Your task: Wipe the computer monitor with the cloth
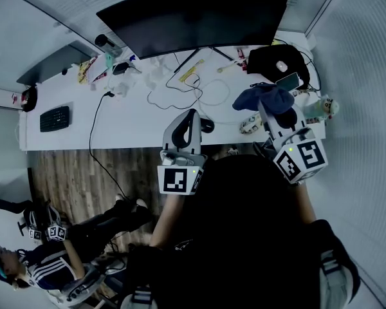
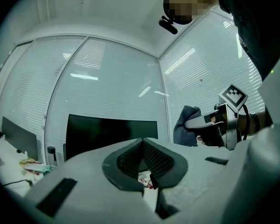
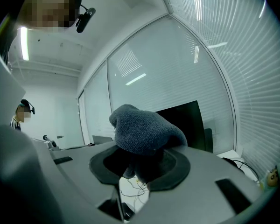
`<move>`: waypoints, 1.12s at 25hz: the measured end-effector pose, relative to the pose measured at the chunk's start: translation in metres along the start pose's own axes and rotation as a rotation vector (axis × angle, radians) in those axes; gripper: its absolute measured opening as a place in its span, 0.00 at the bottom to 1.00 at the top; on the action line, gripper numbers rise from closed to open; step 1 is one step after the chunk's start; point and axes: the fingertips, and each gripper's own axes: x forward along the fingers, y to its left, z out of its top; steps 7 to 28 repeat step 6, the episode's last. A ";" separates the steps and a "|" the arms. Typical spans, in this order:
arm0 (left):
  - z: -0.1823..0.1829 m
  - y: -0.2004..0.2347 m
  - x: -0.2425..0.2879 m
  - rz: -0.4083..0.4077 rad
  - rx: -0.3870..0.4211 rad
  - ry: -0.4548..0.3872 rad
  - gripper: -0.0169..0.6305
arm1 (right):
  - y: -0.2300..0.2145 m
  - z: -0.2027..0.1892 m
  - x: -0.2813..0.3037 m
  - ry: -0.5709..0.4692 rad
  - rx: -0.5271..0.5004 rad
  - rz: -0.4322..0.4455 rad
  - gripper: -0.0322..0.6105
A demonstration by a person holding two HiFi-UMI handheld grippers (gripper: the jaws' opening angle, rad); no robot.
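Observation:
The wide black monitor [image 1: 199, 11] stands at the back of the white desk [image 1: 135, 127]; it also shows in the left gripper view [image 2: 107, 134] and behind the cloth in the right gripper view [image 3: 189, 120]. My right gripper [image 1: 271, 105] is shut on a bunched blue-grey cloth [image 1: 264, 97], held over the desk's right part, short of the screen. The cloth [image 3: 144, 129] bulges above the jaws of the right gripper [image 3: 140, 164]. My left gripper [image 1: 186, 126] hovers at the desk's front edge, its jaws together on nothing [image 2: 142, 146]. From there the cloth [image 2: 184, 127] hangs to the right.
A keyboard [image 1: 54, 118] lies at the desk's left and a second dark monitor [image 1: 51, 63] stands behind it. Cables [image 1: 180, 92], small clutter, a phone [image 1: 288, 81] and a black bag [image 1: 276, 60] lie under the screen. A person [image 1: 45, 262] sits low at left.

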 end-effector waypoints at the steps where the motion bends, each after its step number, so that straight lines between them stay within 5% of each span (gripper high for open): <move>1: 0.001 0.000 0.000 -0.001 0.000 0.000 0.04 | 0.000 0.000 0.000 0.001 -0.001 0.000 0.22; 28: -0.001 -0.004 0.000 -0.001 -0.003 -0.004 0.04 | -0.005 -0.003 -0.002 0.012 0.001 -0.008 0.22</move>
